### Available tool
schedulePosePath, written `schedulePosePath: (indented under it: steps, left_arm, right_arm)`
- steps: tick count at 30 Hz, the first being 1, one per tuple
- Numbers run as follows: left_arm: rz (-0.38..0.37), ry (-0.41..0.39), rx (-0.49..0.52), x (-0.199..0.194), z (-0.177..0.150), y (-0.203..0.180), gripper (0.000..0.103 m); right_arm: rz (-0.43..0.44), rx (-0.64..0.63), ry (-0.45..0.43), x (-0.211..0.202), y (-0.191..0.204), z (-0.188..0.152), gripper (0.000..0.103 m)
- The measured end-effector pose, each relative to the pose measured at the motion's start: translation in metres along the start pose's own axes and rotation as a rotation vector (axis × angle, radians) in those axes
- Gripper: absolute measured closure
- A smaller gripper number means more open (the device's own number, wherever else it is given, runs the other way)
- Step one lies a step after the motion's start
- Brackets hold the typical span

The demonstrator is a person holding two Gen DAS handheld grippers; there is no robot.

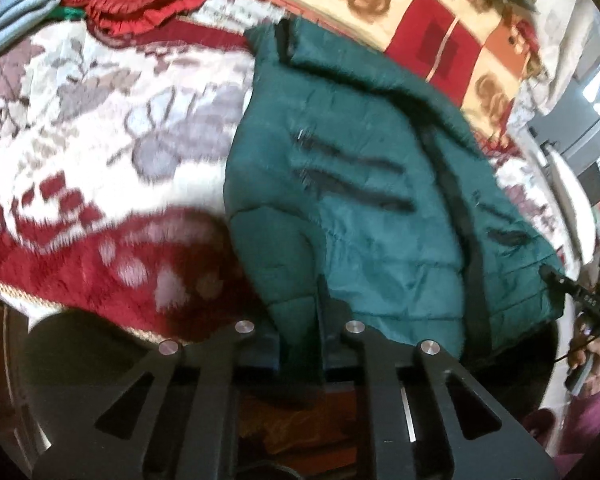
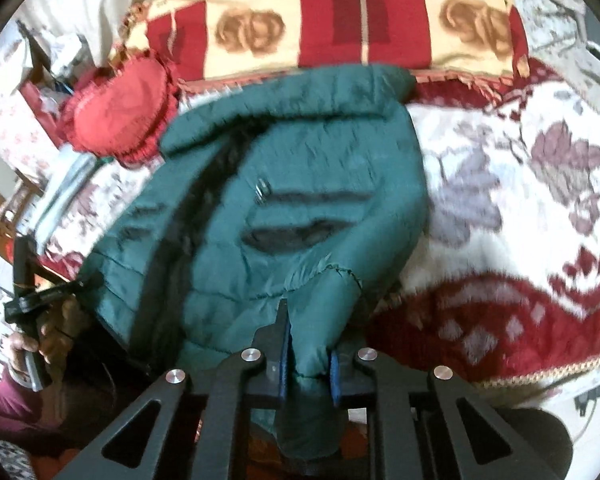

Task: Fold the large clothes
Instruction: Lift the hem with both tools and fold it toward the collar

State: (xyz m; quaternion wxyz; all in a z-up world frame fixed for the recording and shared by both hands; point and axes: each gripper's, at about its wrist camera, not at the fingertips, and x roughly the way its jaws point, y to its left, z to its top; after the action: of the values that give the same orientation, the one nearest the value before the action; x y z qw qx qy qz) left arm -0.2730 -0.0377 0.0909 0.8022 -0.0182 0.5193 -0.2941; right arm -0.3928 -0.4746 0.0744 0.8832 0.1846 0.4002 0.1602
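The green puffer jacket (image 2: 284,216) lies spread on the floral bedspread (image 2: 500,184), its collar end toward the checked blanket (image 2: 340,20), with a red frilled cushion (image 2: 120,116) just beside its shoulder. The right gripper (image 2: 306,364) reaches in low over the bed's near edge, its blue-padded fingers (image 2: 285,344) clenched on a bunched fold of the jacket's hem. The left gripper (image 1: 300,320) comes in at the same near hem — its fingers pinch a fold of the jacket too.
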Motion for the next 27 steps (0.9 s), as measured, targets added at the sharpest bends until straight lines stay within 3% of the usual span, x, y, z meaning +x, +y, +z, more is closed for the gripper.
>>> schedulePosePath:
  steps: [5,14,27]
  left_arm:
    - [-0.026,-0.084,-0.012,-0.021,0.026,-0.005,0.091]
    - [-0.057,-0.190,-0.062,-0.040,0.076,-0.010,0.091]
    - [-0.001,-0.286,-0.032,-0.041,0.144,-0.037,0.091]
  right_arm:
    - [0.035,0.039,-0.072,-0.015,0.000,0.026,0.089]
    - [0.021,0.044,-0.180,-0.030,0.001,0.073,0.089]
    - [-0.052,0.070,-0.229,-0.014,-0.012,0.148,0.090]
